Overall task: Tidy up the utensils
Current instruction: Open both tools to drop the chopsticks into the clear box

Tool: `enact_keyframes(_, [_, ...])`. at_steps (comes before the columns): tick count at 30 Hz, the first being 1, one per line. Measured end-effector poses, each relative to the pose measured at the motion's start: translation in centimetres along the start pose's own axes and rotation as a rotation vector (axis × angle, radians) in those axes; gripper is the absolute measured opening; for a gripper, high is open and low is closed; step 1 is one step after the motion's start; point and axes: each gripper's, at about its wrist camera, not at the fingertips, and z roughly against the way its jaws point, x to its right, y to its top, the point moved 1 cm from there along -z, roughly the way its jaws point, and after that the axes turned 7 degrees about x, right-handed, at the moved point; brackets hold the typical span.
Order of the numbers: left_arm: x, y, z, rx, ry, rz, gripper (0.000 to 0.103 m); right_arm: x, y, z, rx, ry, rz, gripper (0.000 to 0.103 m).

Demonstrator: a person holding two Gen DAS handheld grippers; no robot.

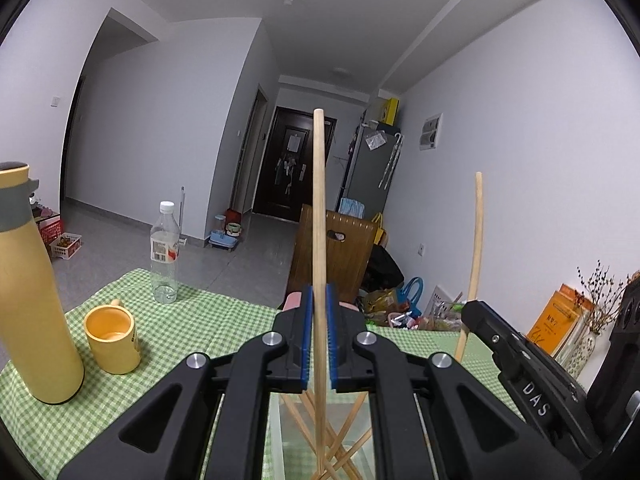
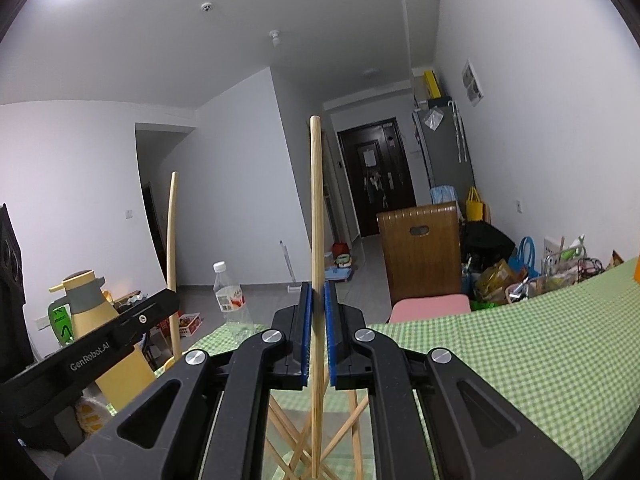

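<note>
Your left gripper [image 1: 319, 320] pinches one upright chopstick [image 1: 319, 208]; your right gripper [image 2: 317, 320] pinches another [image 2: 316, 216]. More chopsticks [image 1: 340, 440] stand crossed in a clear container [image 1: 276, 420] at 6 o'clock, on the checked cloth [image 1: 180, 320].

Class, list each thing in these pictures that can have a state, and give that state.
Left gripper: shut on chopstick, upright.
Right gripper: shut on second chopstick, upright.
Water bottle: capped, upright, nearly empty.
Yellow mug: upright.
Yellow flask: upright, lid closed.
</note>
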Motion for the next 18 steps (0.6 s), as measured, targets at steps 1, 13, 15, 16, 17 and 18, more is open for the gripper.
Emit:
enact_keyframes(1, [0.0,-0.3,-0.2,-0.006,0.0,-0.002,0.004,0.1,-0.3,-0.1,-0.007,0.002,-0.004,0.007])
enact_keyframes(13, [-0.1,-3.5,-0.9,-0.061,-0.021,-0.055,0.004,1.1,-3.0,0.2,-0.082,0.023,-0.003,0.007])
enact_keyframes(15, [-0.1,-4.2,-0.8,-0.065,-0.037,-0.069,0.004,1.3,-3.5,0.4,-0.097,0.027,-0.001,0.007])
enact_keyframes(16, [0.0,-4.5,-0.8,-0.07,-0.041,-0.073,0.004,1.3,-3.5,0.3,-0.101,0.028,0.0,0.007])
enact_keyframes(17, [0.0,-4.7,-0.8,-0.074,-0.043,-0.078,0.004,1.4,-3.7,0.4,-0.107,0.029,0.003,0.007])
enact_keyframes(18, [-0.1,-5.0,-0.8,-0.079,-0.045,-0.085,0.004,1.5,-3.9,0.4,-0.111,0.029,0.008,0.007])
